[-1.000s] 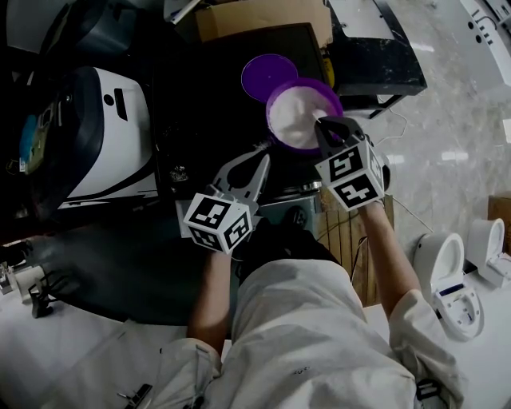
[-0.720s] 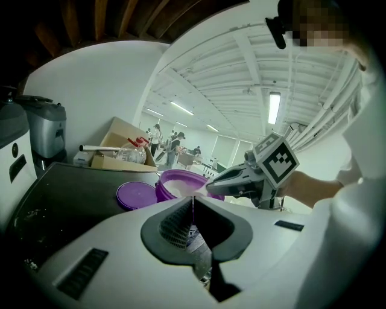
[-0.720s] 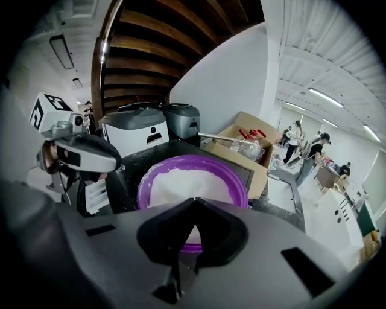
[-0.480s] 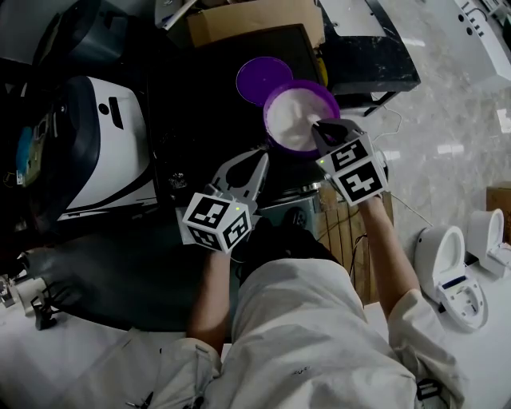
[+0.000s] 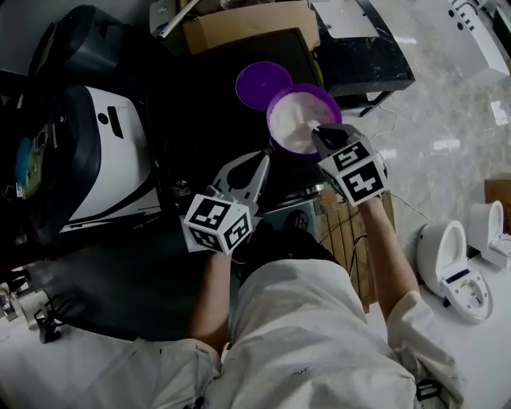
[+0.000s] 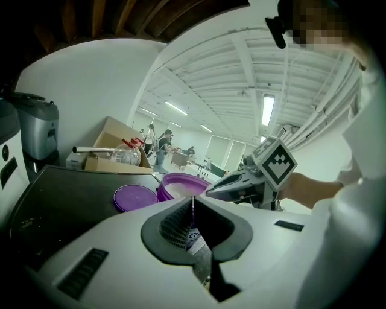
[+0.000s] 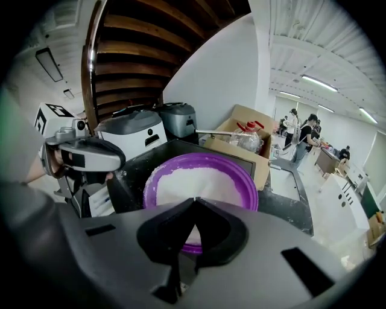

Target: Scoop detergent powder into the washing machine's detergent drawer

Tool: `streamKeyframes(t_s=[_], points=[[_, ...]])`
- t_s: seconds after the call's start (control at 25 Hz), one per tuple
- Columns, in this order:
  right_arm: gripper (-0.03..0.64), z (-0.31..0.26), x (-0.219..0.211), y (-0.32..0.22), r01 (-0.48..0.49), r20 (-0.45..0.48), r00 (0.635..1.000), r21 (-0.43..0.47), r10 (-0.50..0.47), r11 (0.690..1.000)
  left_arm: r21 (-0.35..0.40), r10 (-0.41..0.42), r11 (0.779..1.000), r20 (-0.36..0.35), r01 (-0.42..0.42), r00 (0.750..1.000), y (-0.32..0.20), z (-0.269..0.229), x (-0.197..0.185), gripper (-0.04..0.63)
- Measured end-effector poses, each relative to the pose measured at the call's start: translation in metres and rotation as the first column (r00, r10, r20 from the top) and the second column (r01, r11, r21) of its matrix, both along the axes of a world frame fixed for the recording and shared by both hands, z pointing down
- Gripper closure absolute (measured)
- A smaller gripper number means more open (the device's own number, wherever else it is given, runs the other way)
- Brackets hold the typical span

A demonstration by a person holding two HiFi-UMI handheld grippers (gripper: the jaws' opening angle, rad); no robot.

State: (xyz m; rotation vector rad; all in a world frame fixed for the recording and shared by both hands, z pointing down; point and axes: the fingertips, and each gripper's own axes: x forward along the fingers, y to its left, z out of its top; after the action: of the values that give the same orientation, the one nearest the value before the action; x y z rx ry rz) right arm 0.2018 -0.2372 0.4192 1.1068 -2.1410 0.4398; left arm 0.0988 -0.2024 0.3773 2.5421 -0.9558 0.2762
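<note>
A purple tub (image 5: 281, 102) full of white detergent powder (image 5: 292, 121) stands on a black top, with its purple lid (image 5: 262, 83) lying flat behind it. My right gripper (image 5: 318, 129) is shut, its tips at the tub's near right rim over the powder; the right gripper view shows the tub (image 7: 241, 181) just past the closed jaws. My left gripper (image 5: 262, 156) is shut too, held left of the tub and apart from it, pointing toward it. In the left gripper view the tub (image 6: 181, 184), lid (image 6: 136, 197) and right gripper (image 6: 212, 191) lie ahead. I cannot make out a scoop or the detergent drawer.
A white and dark appliance (image 5: 108, 152) stands at the left on the black top (image 5: 200, 104). A cardboard box (image 5: 247, 22) sits behind the lid. A black table (image 5: 363, 56) is at the back right, wooden slats (image 5: 347, 232) and white fixtures (image 5: 451, 272) lower right.
</note>
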Motion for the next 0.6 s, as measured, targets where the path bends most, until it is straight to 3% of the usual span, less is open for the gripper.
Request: streamKeyframes(t_s=[0.6], points=[[0.609, 0.001, -0.018, 0.006, 0.008, 0.006, 1.0, -0.025, -0.008, 1.0, -0.007, 0.07, 0.998, -0.015, -0.07, 0.997, -0.002, -0.001, -0.009, 0.574]])
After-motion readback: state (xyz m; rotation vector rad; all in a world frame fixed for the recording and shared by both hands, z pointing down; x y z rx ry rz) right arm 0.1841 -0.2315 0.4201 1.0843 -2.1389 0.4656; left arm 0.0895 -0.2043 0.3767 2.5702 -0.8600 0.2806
